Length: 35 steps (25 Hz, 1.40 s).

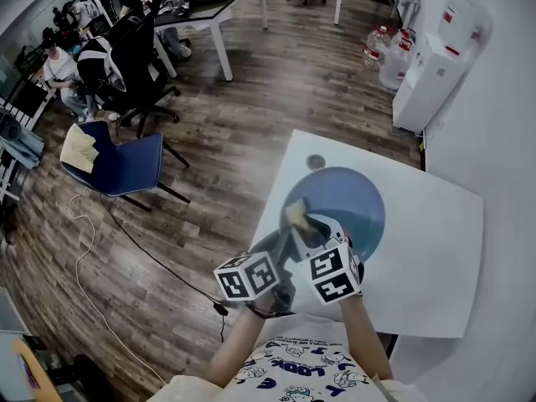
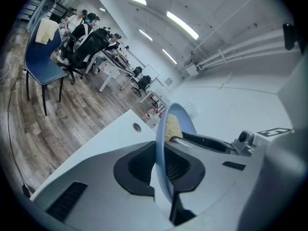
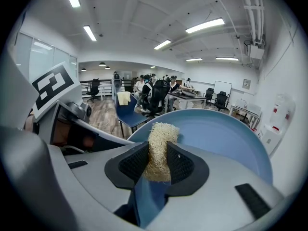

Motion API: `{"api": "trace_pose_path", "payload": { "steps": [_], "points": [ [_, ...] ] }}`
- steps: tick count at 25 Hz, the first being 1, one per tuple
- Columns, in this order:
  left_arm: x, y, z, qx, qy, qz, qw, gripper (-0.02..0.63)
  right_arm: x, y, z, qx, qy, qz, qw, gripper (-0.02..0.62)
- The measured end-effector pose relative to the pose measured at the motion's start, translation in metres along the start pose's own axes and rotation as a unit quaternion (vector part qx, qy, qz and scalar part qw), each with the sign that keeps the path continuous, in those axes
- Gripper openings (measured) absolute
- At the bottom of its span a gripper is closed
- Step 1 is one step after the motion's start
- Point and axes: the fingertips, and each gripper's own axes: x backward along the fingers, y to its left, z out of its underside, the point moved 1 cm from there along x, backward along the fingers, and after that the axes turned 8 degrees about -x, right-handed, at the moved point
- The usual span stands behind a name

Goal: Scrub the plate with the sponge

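A: What does the left gripper (image 1: 283,243) have?

B: Its jaws are closed on the rim of the blue plate (image 1: 356,203). In the left gripper view, the left gripper (image 2: 161,165) holds the plate (image 2: 177,115) edge-on. The plate runs straight out from between the two black pads, with one pad on each face.

A: And the right gripper (image 1: 303,224)?

B: It is clamped on the sponge (image 1: 296,215). In the right gripper view, the pads of the right gripper (image 3: 158,161) squeeze the straw-coloured sponge (image 3: 159,141) from both sides. The sponge's top sticks out past the jaw tips.

A: Where is the sponge on the plate?

B: Against the plate's hollow face, close to the rim. That puts it just ahead of the left gripper's jaw tips and a little to their right. The left gripper view shows the sponge (image 2: 172,127) lying against that face, with a right gripper jaw just behind it. Seen from the right gripper, the plate (image 3: 226,138) spreads out ahead and to the right.

A: How do the two grippers stand to each other?

B: Side by side and very near, with the right one reaching across in front of the left.

A: What is around them?

B: A white table (image 1: 427,266) lies below both. I cannot tell whether the plate touches it. A small round grey disc (image 1: 316,162) sits on the table beyond the plate, ahead of both grippers. Well off to the left gripper's left, a blue chair (image 1: 126,166) stands on the wood floor (image 1: 251,99).
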Motion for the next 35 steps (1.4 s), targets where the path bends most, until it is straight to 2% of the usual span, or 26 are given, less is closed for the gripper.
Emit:
{"api": "trace_pose_path", "payload": {
  "steps": [14, 28, 35],
  "points": [
    [-0.004, 0.012, 0.003, 0.043, 0.001, -0.008, 0.9990, 0.026, -0.004, 0.001, 0.013, -0.078, 0.023, -0.001, 0.997, 0.118],
    [-0.001, 0.026, -0.007, 0.065, -0.021, -0.022, 0.9974, 0.026, -0.006, 0.016, 0.029, -0.087, 0.039, -0.017, 0.995, 0.118],
    [0.004, 0.034, -0.011, 0.073, -0.031, -0.031, 0.9963, 0.026, -0.006, 0.022, 0.034, -0.053, 0.051, -0.013, 0.997, 0.118]
  ]
}}
